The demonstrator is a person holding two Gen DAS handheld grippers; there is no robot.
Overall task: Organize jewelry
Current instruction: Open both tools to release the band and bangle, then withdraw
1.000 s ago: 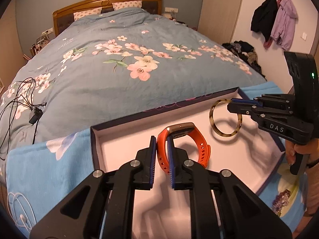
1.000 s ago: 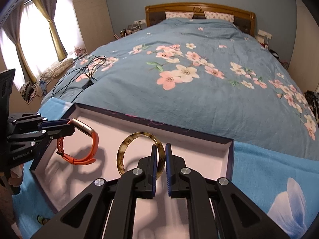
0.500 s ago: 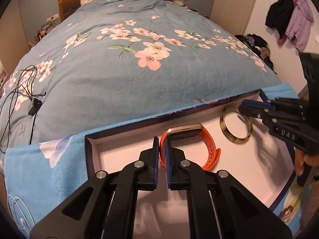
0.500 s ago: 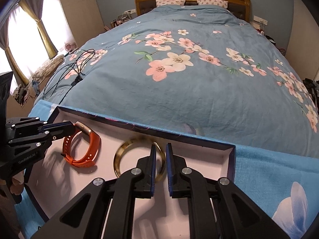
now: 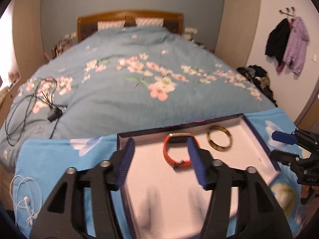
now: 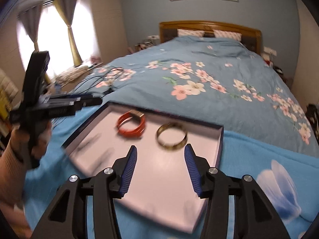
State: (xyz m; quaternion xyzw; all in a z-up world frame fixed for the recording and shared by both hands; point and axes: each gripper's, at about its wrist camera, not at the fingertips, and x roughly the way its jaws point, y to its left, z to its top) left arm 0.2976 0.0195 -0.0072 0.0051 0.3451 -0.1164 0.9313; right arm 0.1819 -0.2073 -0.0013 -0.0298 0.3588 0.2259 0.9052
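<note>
- The right gripper [image 6: 160, 160] hangs over the tray [image 6: 220, 139], jaws spread wide, nothing between them.
- An orange band [image 6: 130, 124] and a gold bangle [image 6: 171, 136] lie side by side in the tray, apart.
- The left gripper [image 6: 93, 101] hovers beside the tray's left edge.

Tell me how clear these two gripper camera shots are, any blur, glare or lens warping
Left wrist view: motion blur smears the bedspread flowers, the orange band and the gold bangle in the box; the fisheye bows the walls.
Right wrist view: the window is blown out white, the left gripper and hand are streaked, and the bangle looks doubled.
</note>
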